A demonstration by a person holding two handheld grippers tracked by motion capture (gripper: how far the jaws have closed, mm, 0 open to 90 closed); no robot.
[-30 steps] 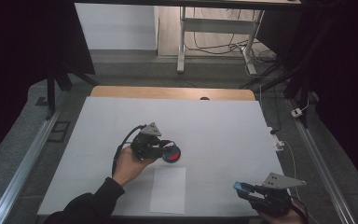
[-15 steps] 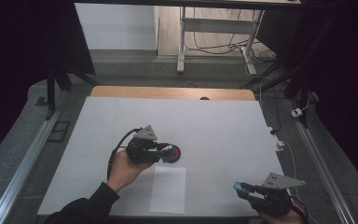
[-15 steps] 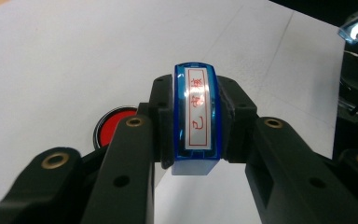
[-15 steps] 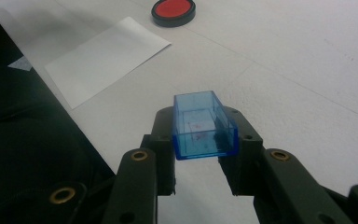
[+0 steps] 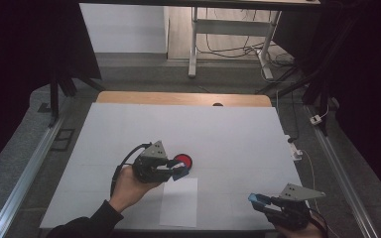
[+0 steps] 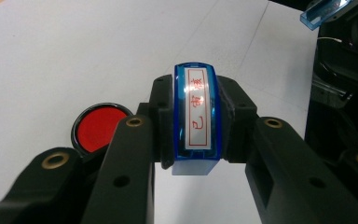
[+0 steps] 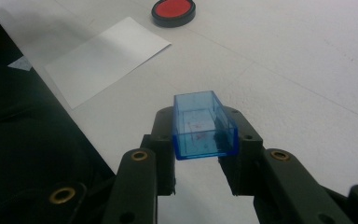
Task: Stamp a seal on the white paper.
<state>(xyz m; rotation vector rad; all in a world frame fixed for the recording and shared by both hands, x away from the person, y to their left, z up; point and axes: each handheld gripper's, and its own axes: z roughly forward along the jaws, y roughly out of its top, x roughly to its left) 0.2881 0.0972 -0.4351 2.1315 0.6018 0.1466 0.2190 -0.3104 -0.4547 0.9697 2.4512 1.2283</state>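
The left hand-held gripper sits at the lower middle of the high view, its jaws closed firmly on a blue stamp whose clear top label carries red characters. In the left gripper view the stamp stands at the centre of the frame, its pale base pointing down toward the white bench. The red ink pad lies just beside it, at the left middle of that view and touching nothing. The right hand-held gripper, at the lower right of the high view, is closed on the stamp's clear blue cap, held well apart from the rest with its open side facing the camera. A sheet of white paper lies at the lower middle of the high view, just below the left gripper.

The step in hand looks like inking the stamp before marking the paper. To do it well, the stamp's base should come down flat and centred on the red disc, not on its black rim, with light even pressure and no tilt. The cap hand is best kept parked clear of the paper.
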